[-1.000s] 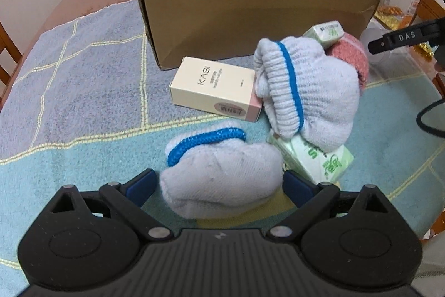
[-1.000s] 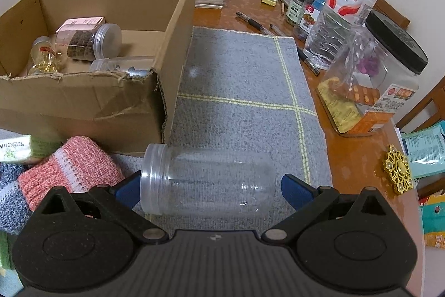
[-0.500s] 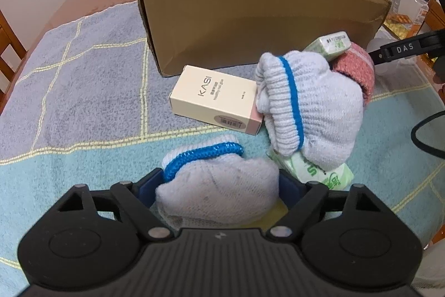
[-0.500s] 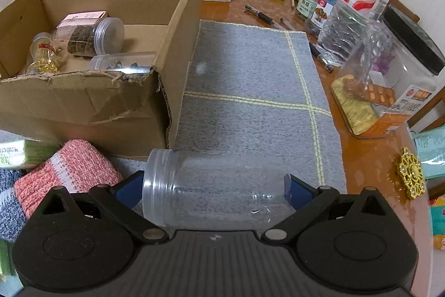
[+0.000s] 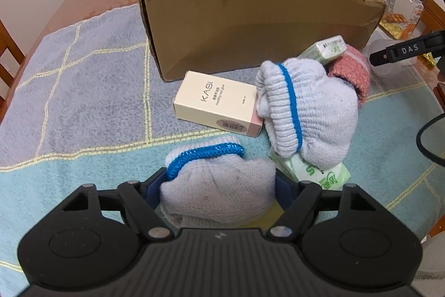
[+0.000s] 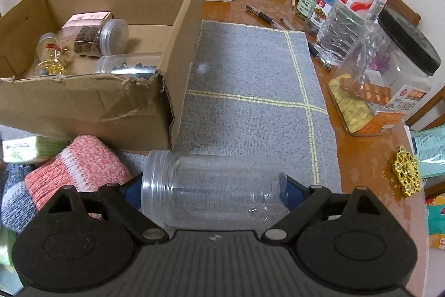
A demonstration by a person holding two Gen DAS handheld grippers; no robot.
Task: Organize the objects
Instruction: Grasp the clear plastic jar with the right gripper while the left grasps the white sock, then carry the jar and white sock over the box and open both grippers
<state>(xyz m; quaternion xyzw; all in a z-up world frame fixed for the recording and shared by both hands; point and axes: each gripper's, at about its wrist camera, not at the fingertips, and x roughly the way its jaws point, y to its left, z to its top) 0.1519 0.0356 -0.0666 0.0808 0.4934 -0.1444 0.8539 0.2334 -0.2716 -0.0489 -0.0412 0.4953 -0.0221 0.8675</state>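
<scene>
My left gripper (image 5: 218, 183) is closing on a balled white knit glove with a blue cuff (image 5: 219, 196), and its pads squeeze both sides. Beyond it lie a cream KASI box (image 5: 217, 102) and a bigger white glove with a blue stripe (image 5: 306, 113), in front of the open cardboard box (image 5: 250, 27). My right gripper (image 6: 211, 188) is closing on a clear empty plastic jar (image 6: 217, 194) lying sideways by the cardboard box's corner (image 6: 169, 113). Its pads touch the jar's mouth and base.
Green tissue packs (image 5: 319, 171) and a pink knit roll (image 6: 78, 166) lie beside the gloves. Several jars (image 6: 94, 35) lie inside the box. To the right stand a water bottle (image 6: 356, 4), a black-lidded jar (image 6: 395, 68), pens (image 6: 264, 16) and a gold ornament (image 6: 406, 171).
The left jaws have closed in from either side of the white glove until they pinch it. The right jaws have narrowed onto the ends of the clear jar. Neither hand has shifted much.
</scene>
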